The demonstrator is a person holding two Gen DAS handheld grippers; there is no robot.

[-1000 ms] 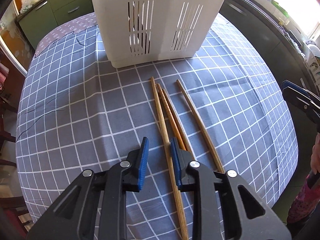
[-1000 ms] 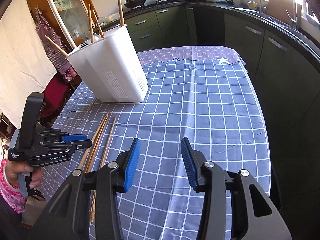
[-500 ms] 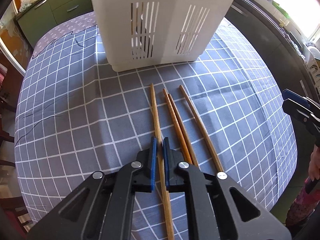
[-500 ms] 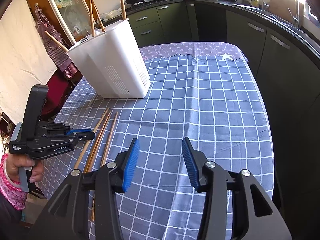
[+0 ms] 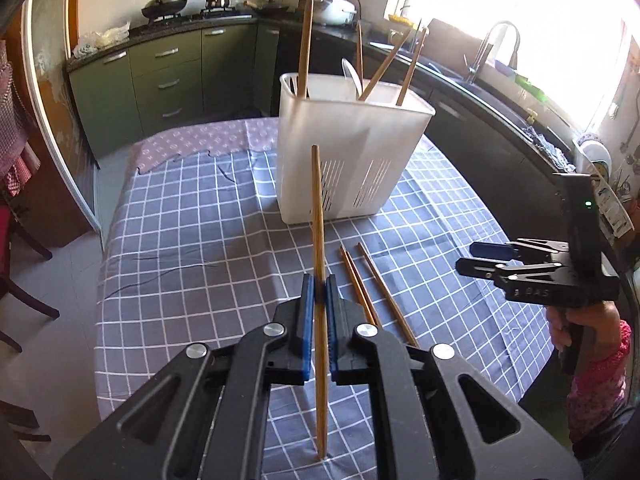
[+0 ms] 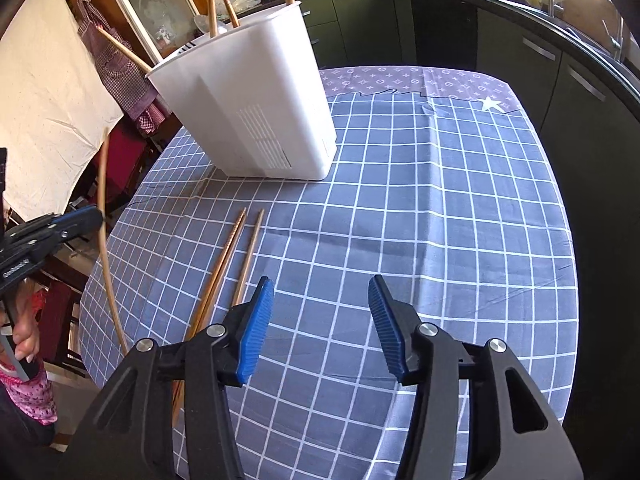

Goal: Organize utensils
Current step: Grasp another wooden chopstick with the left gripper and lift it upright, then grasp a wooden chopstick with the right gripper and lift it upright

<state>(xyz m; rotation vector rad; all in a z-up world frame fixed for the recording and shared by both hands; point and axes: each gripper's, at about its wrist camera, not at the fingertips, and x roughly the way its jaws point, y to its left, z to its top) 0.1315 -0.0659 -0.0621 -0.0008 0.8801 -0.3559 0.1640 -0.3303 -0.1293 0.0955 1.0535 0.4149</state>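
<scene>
My left gripper (image 5: 319,300) is shut on one wooden chopstick (image 5: 317,208), held off the checked tablecloth (image 5: 180,240) and in line with the fingers. In the right wrist view this gripper (image 6: 94,216) hangs at the table's left edge with the chopstick (image 6: 105,264) in it. Three more chopsticks (image 5: 380,284) lie on the cloth in front of the white slotted utensil holder (image 5: 360,152), which has several chopsticks and a spoon standing in it. My right gripper (image 6: 320,320) hovers just right of the lying chopsticks (image 6: 228,256). Its jaws are opening and nothing is between them.
The holder (image 6: 256,112) stands at the back of the table. Dark green kitchen cabinets (image 5: 168,76) and a counter with a sink (image 5: 496,52) run behind and to the right. Wooden chairs (image 5: 24,248) stand at the left. A hand in a pink sleeve (image 5: 592,344) holds the right gripper (image 5: 474,257).
My left gripper closed on one chopstick and lifted it off the cloth, tilting up so the holder's rim shows. The right gripper moved closer to the lying chopsticks and its jaws spread wider.
</scene>
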